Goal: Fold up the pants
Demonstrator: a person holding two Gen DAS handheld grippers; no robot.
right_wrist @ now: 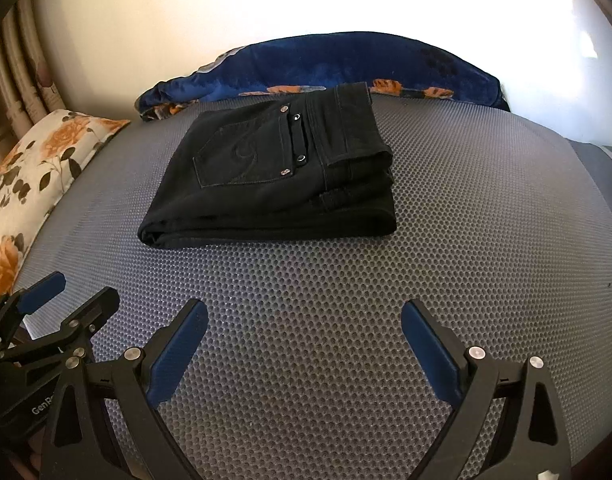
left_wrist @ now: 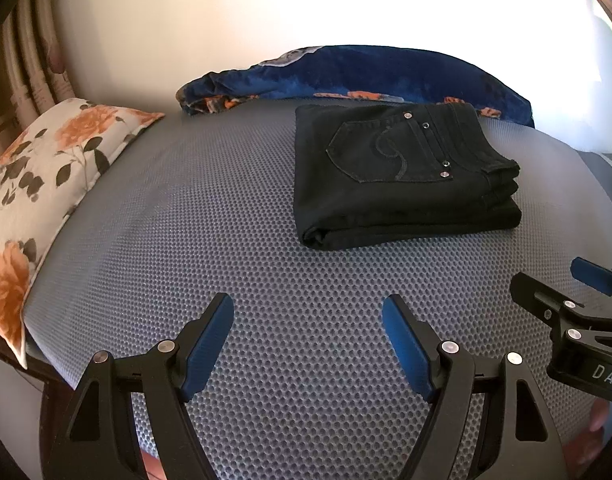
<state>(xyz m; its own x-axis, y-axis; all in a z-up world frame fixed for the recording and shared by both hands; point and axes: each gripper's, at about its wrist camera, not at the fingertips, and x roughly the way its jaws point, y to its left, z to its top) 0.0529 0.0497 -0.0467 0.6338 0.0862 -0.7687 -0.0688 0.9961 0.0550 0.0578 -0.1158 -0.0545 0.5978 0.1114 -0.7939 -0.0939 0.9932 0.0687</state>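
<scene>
Black pants [left_wrist: 402, 176] lie folded into a thick rectangle on the grey honeycomb mat [left_wrist: 225, 240], back pocket with rivets facing up. In the right wrist view the same pants [right_wrist: 273, 176] sit left of centre. My left gripper [left_wrist: 308, 308] hovers open over bare mat, well in front of the pants, nothing between its blue pads. My right gripper [right_wrist: 304, 314] is likewise open and empty, near the mat's front. Each gripper shows at the edge of the other's view: the right gripper [left_wrist: 562, 284] and the left gripper [right_wrist: 81, 284].
A floral pillow [left_wrist: 37, 200] lies along the mat's left side. A crumpled blue blanket [left_wrist: 366, 76] with orange flowers lies behind the pants against the white wall. Bare mat stretches between the grippers and the pants.
</scene>
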